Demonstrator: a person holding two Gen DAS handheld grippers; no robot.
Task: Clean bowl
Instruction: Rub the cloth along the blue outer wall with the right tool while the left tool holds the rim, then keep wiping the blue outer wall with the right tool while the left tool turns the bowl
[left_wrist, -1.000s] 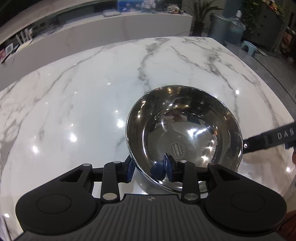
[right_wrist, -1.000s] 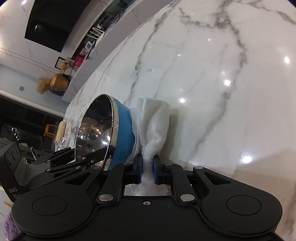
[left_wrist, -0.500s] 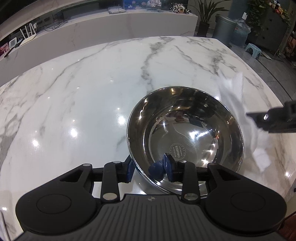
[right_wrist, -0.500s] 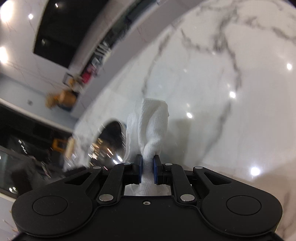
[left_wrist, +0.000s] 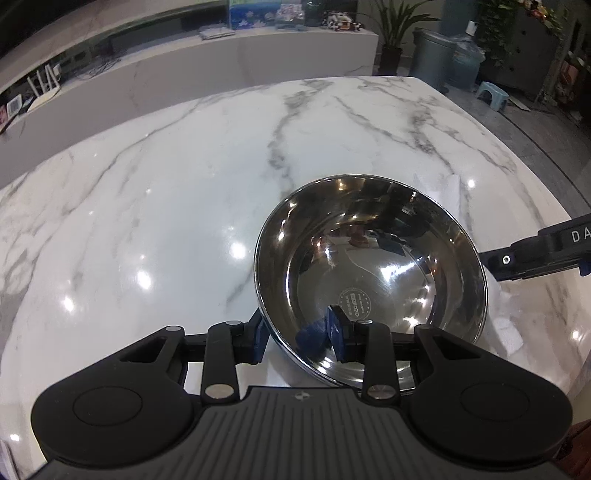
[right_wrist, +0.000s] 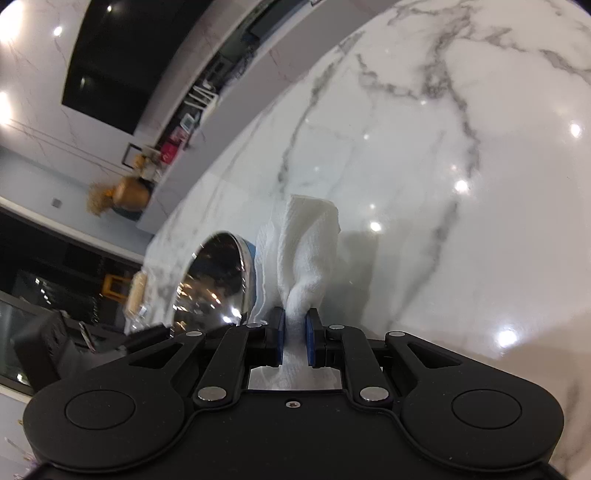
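A shiny steel bowl with a blue outside sits on the white marble table. My left gripper is shut on the bowl's near rim, one pad inside and one outside. My right gripper is shut on a white cloth that stands up from its jaws. The cloth hangs beside the bowl's outer wall, on the bowl's right. In the left wrist view the right gripper's black body reaches in from the right edge, at the bowl's rim.
The marble table ends at the right, with floor, a grey bin and a small stool beyond. A long white counter runs behind the table.
The right gripper with the cloth lifted and swung beside the bowl, then came back down near the bowl's right rim. The left gripper kept its hold on the bowl.
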